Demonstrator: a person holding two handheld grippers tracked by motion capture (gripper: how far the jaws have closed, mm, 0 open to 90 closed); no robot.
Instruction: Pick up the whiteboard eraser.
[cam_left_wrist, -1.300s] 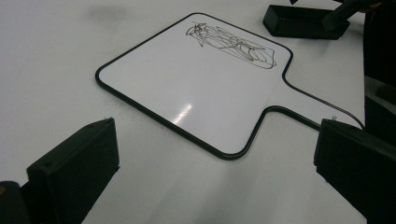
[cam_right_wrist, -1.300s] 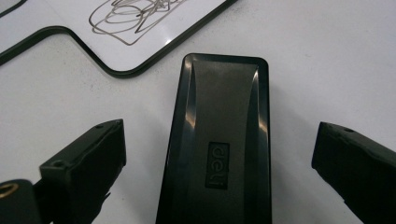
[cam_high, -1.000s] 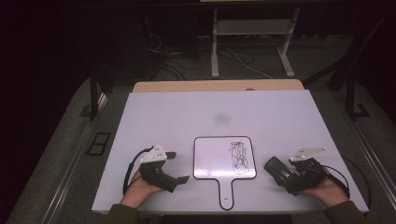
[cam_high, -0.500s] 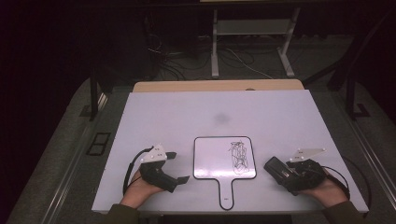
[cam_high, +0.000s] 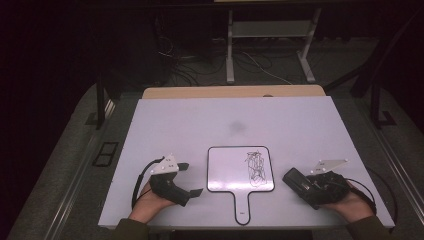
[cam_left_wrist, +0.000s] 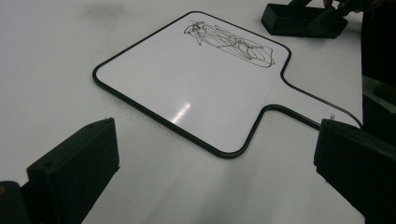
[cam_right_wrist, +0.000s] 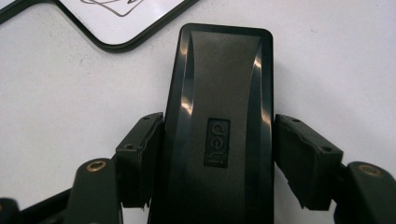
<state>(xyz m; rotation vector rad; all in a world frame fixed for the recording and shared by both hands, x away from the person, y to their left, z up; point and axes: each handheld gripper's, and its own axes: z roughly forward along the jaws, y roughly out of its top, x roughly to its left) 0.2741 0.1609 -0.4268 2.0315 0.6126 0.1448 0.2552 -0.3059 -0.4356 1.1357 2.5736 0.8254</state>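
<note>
The black eraser (cam_right_wrist: 219, 126) lies on the white bench (cam_high: 300, 125), squeezed by the right tool (cam_high: 300, 182), whose jaws have just been closing; left tool (cam_high: 192, 179) gapes, holding nothing; between them lies the scribbled whiteboard (cam_high: 235, 167).

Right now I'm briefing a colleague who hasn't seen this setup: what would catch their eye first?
The paddle-shaped whiteboard at the near middle of the white table, a black scribble on its right half. Next, the black eraser to its right, clamped between the jaws of the right gripper, which have just been closing on it. The left gripper rests open left of the whiteboard.
</note>
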